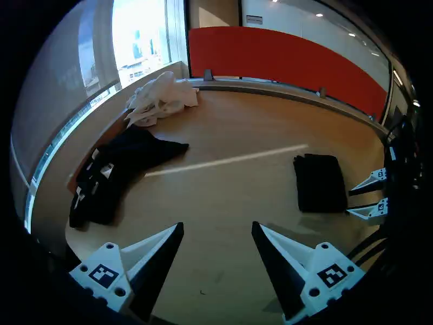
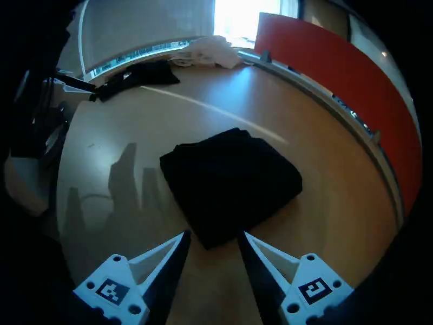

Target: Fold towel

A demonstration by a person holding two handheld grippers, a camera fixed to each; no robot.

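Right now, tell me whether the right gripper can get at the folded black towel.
Probably yes. The right gripper is open and points straight at the near corner of the folded black towel, which lies flat on the table with nothing between them.

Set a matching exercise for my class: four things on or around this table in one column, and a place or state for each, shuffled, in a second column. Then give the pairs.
Things
1. folded black towel
2. white cloth heap
3. crumpled black cloth
4. red panel

Places or states
A. stands upright behind the far edge of the table
B. piled in the far corner by the window
C. lies flat and neat just ahead of the right gripper
D. sprawls unfolded along the table's window-side edge

Pairs: 1-C, 2-B, 3-D, 4-A
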